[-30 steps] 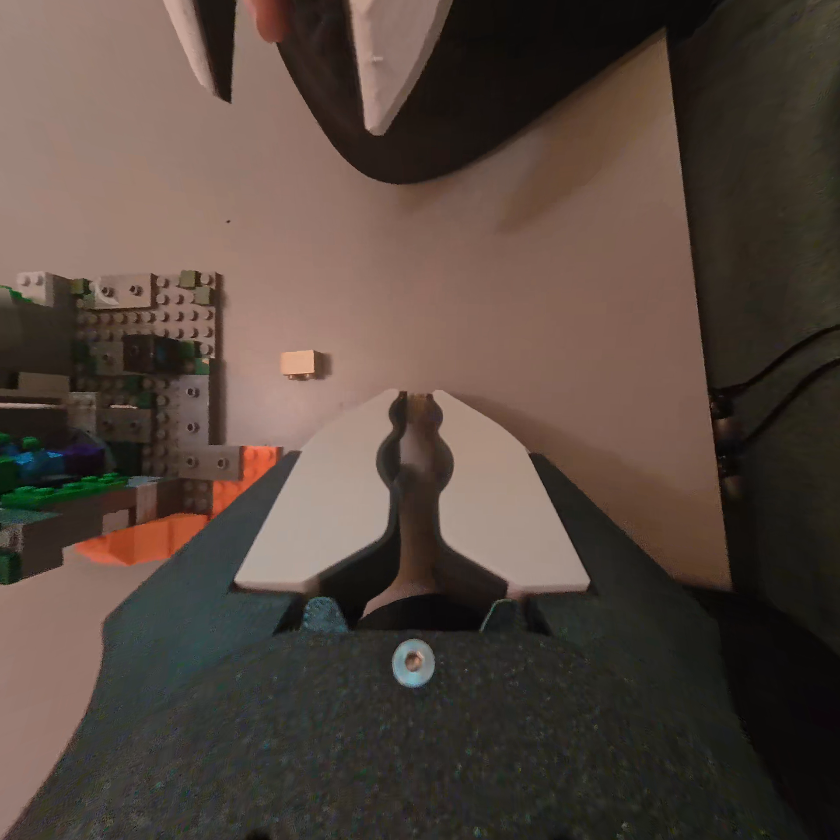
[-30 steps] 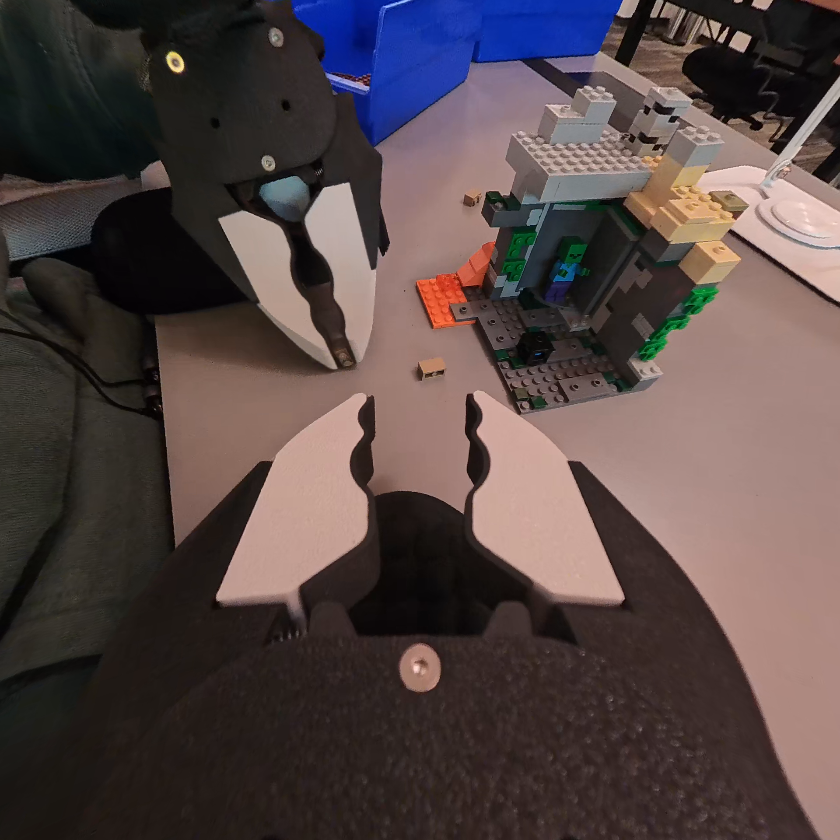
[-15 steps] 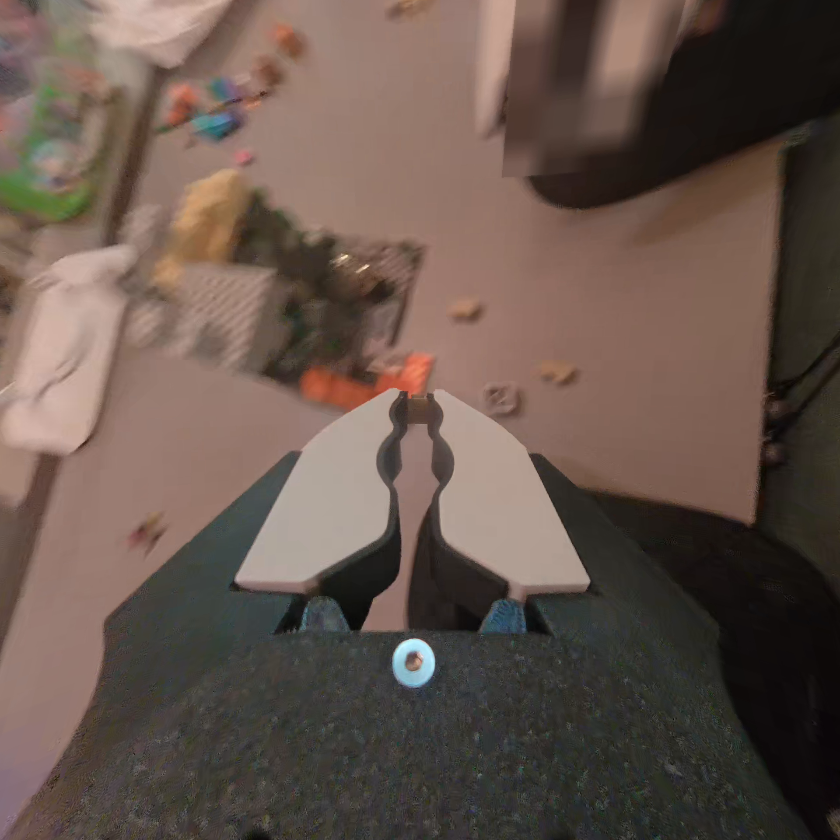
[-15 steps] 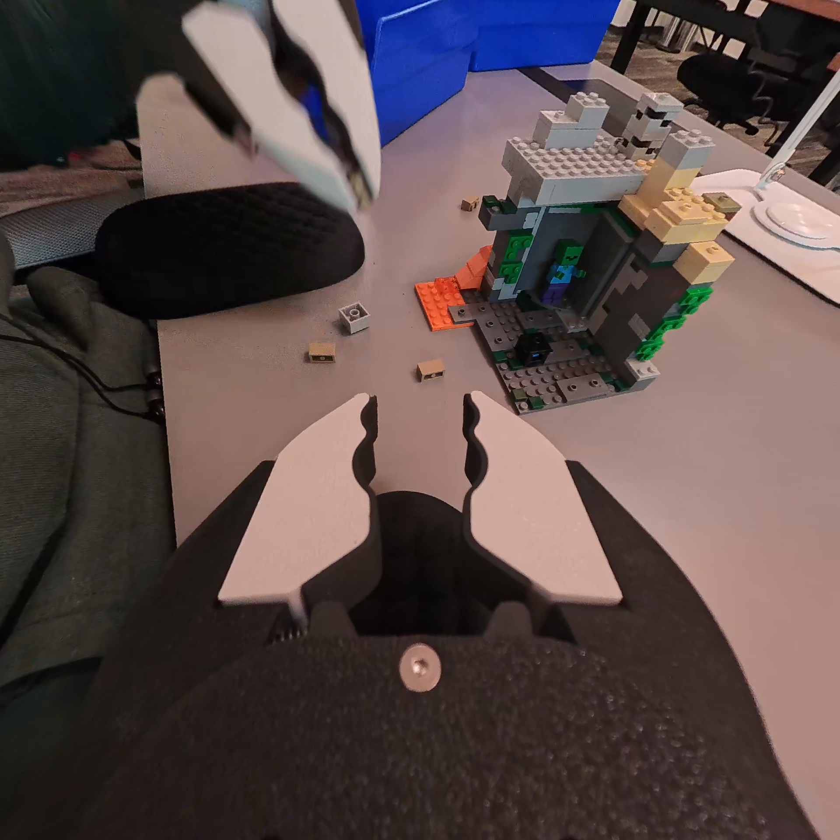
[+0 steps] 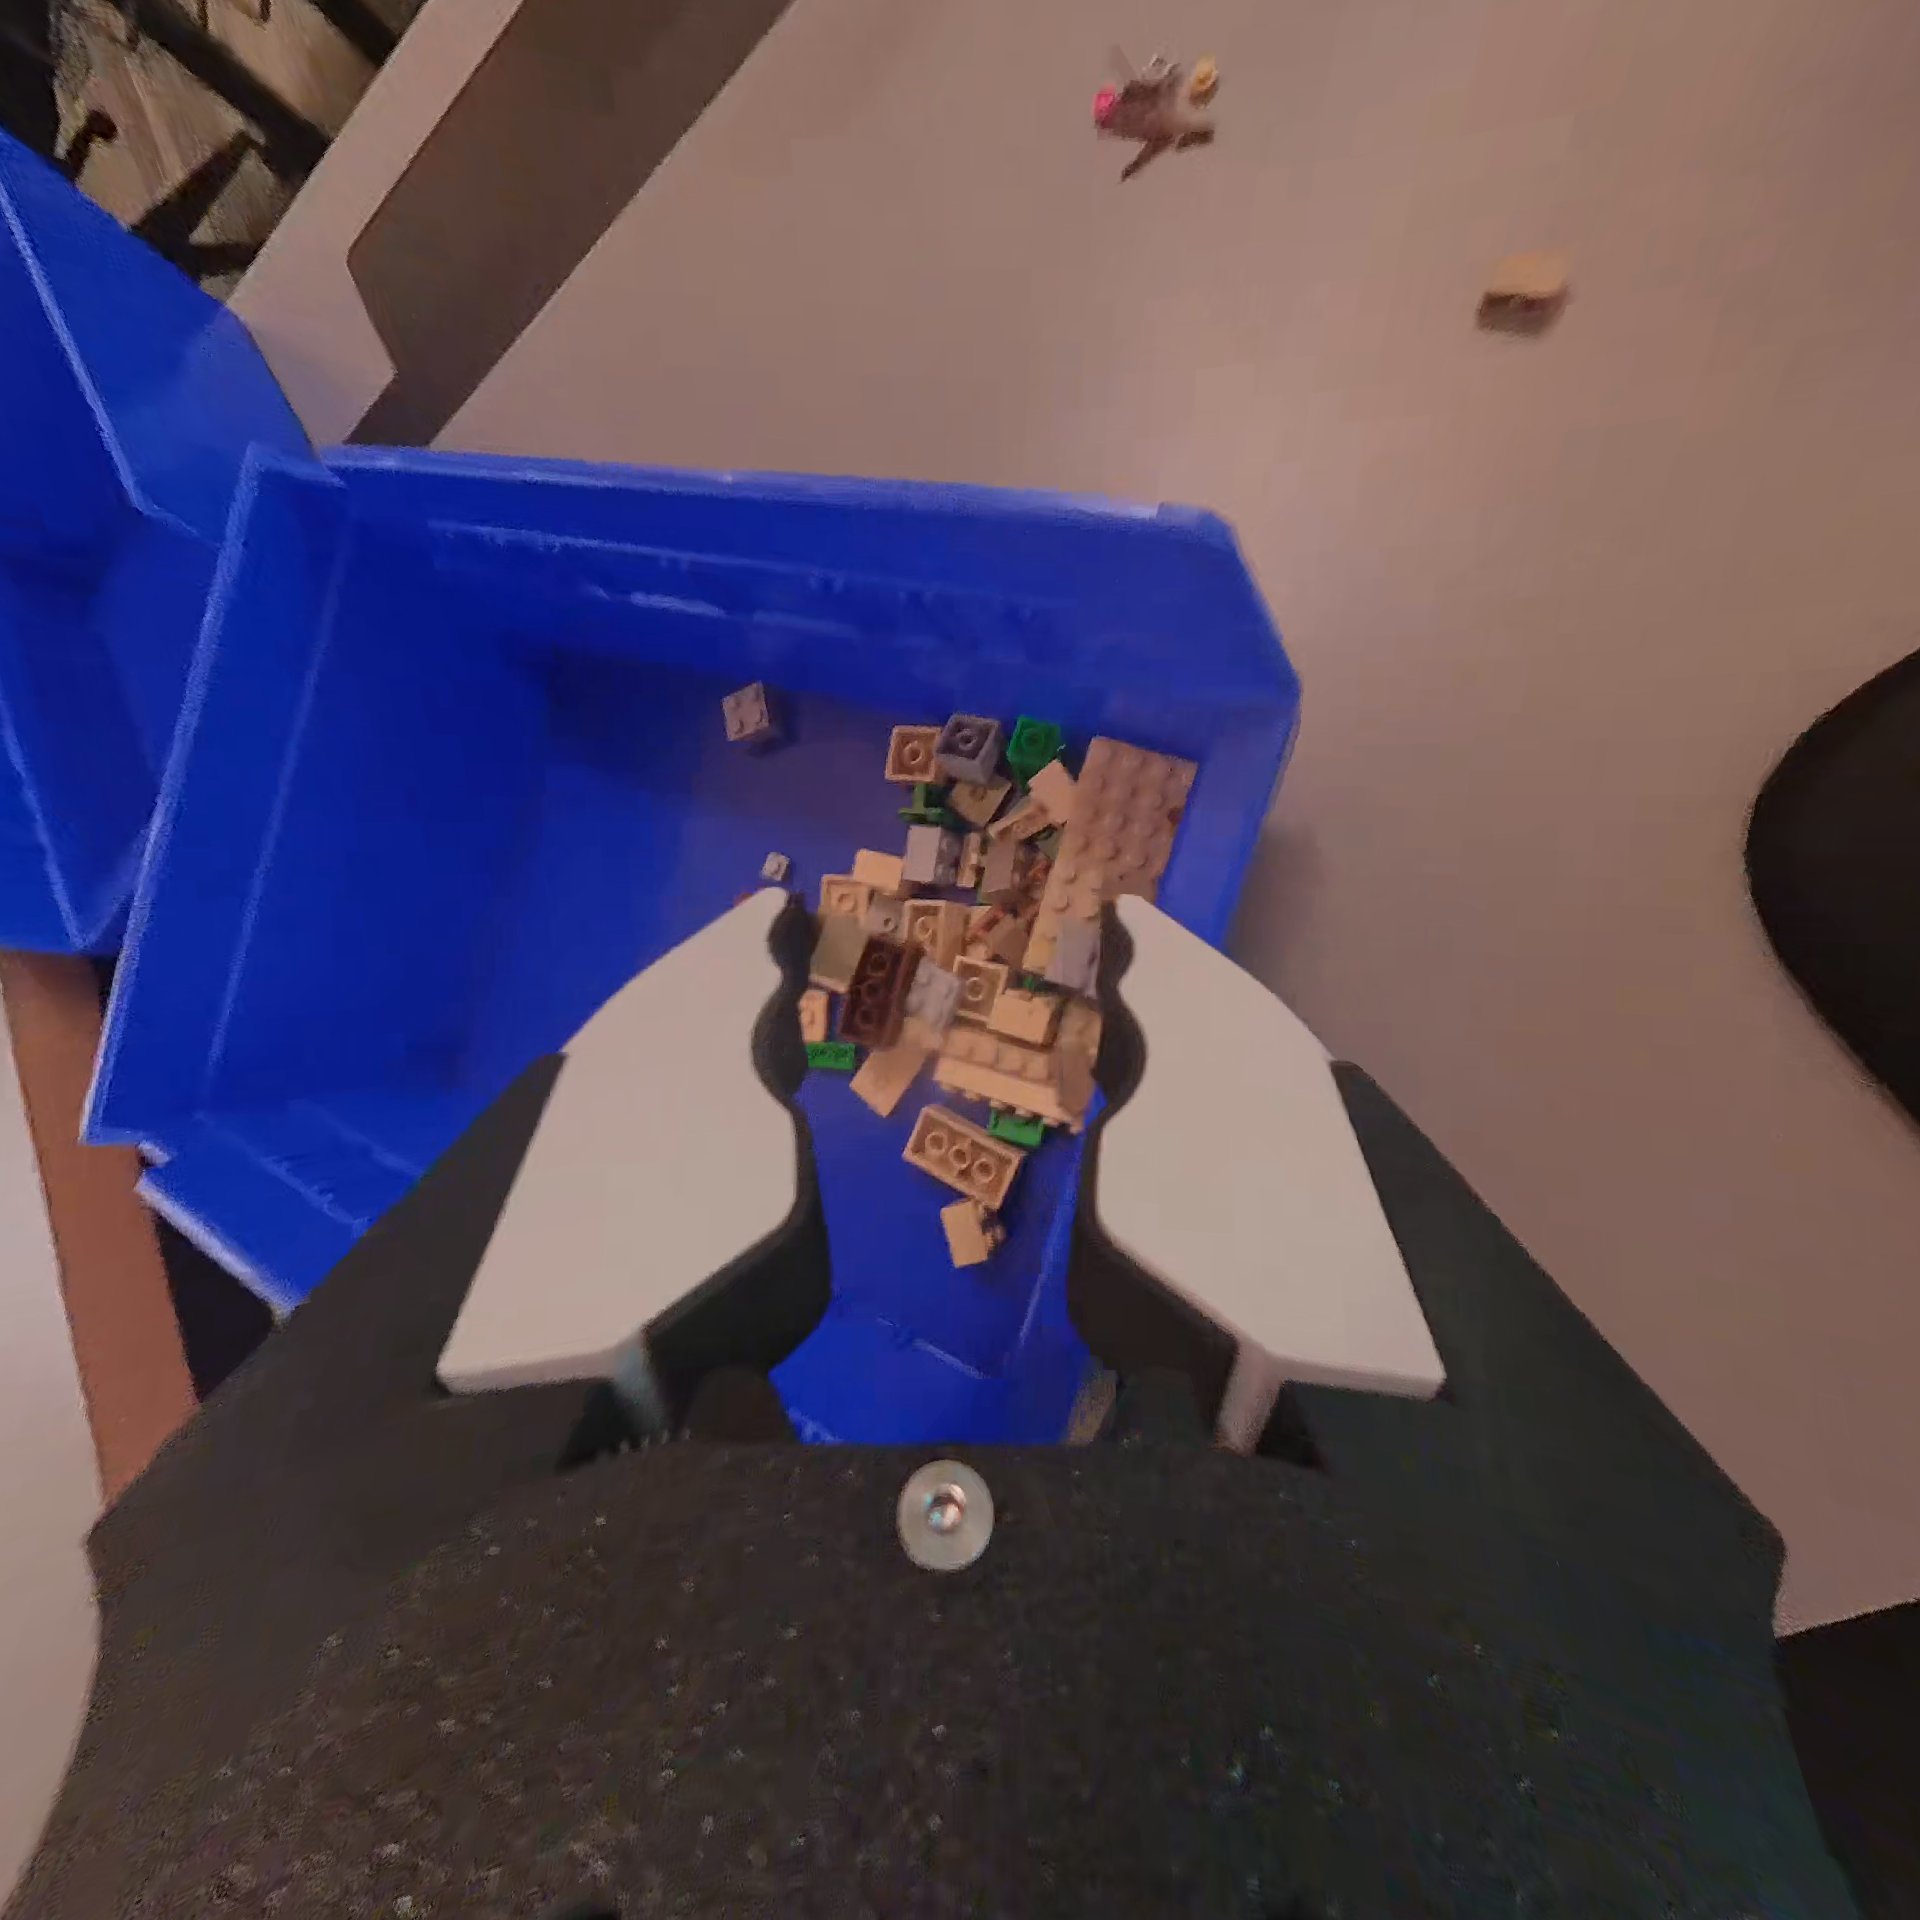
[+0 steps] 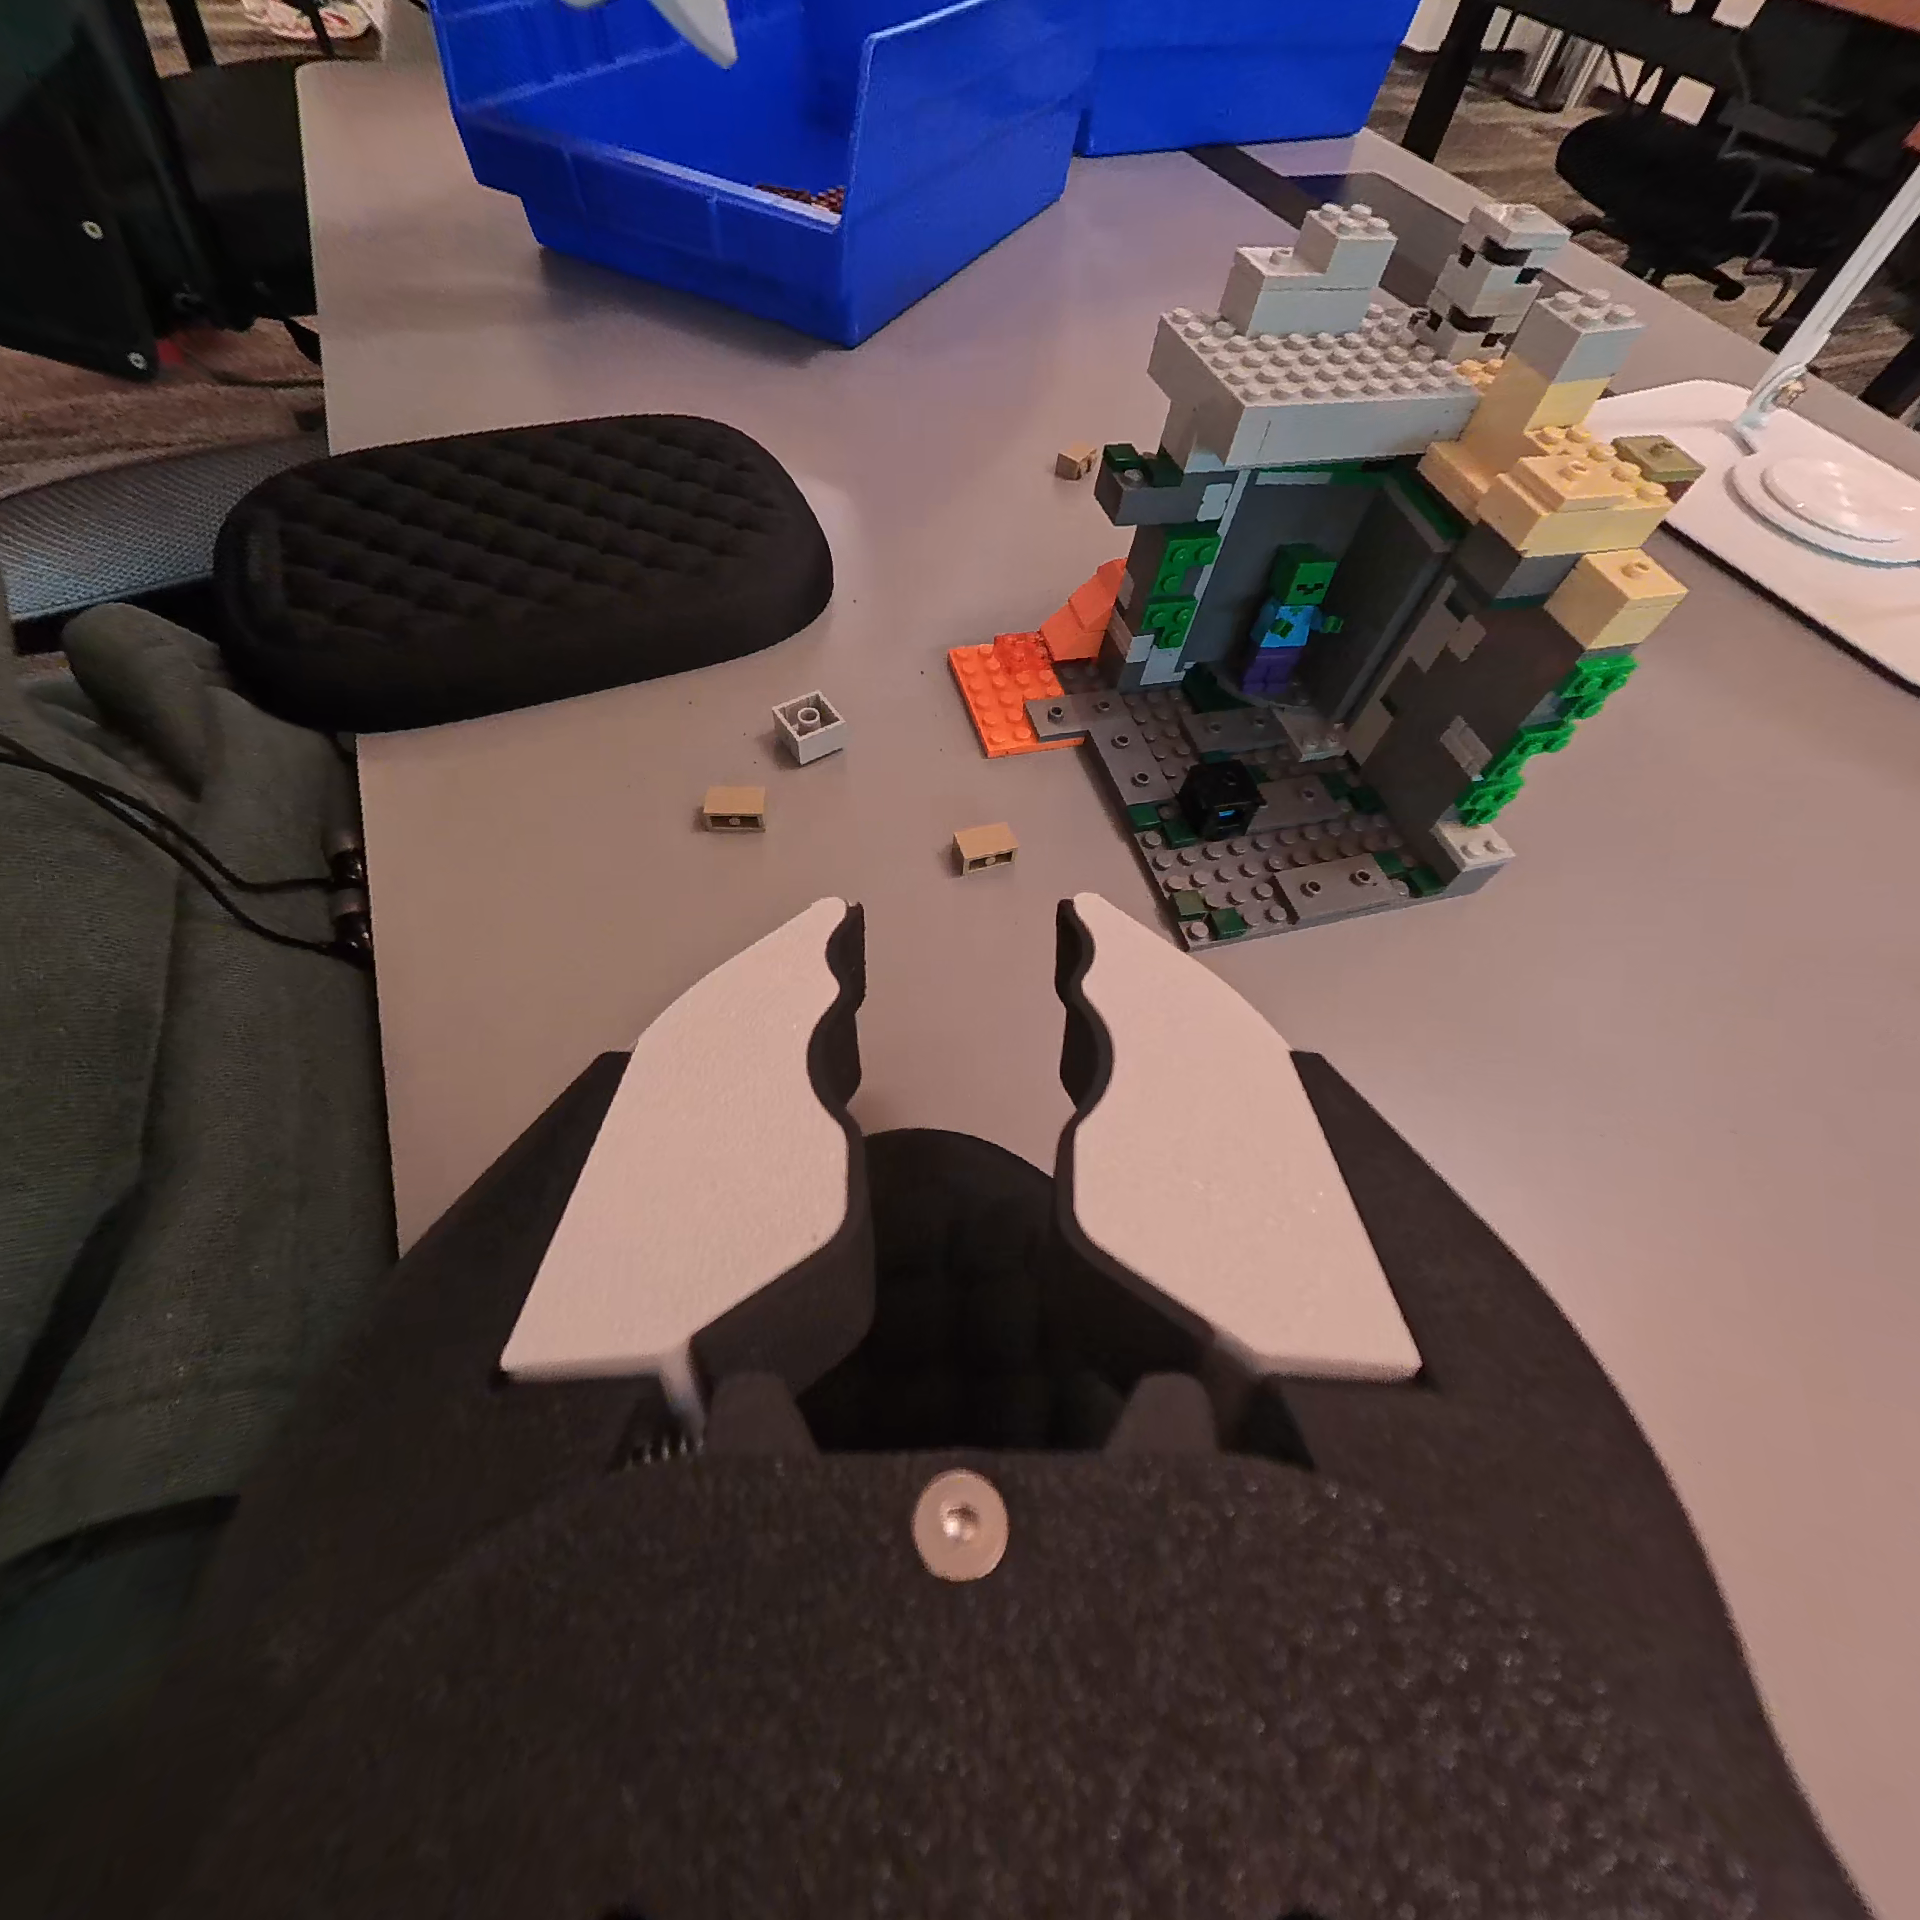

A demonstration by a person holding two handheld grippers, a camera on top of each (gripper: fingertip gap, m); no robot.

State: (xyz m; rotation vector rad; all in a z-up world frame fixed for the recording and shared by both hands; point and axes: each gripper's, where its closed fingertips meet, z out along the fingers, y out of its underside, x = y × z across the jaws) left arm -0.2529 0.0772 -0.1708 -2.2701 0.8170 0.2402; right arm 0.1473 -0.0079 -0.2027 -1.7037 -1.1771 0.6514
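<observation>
Above the blue bin (image 5: 436, 831), left gripper (image 5: 940, 904) hovers w/ fingers spread, nothing between; loose bricks (image 5: 977, 966) lie inside bin. Right gripper (image 6: 958, 909), fingers also spread and empty, sits over the bench (image 6: 1558, 1143), near a tan brick (image 6: 984, 847) beside the brick building (image 6: 1382, 582).

A saturated blue is seen on the bin (image 5: 436, 831) below the left tool (image 5: 940, 909), whose fingers (image 5: 644, 1153) are pale grey on speckled black. Tan, grey, brown and green bricks (image 5: 977, 966) are heaped inside. Ahead of the right tool (image 6: 958, 909), a grey, green, cream and orange brick model (image 6: 1351, 582) is shown on the grey counter (image 6: 1507, 1143), beside a black quilted pad (image 6: 520, 561).
</observation>
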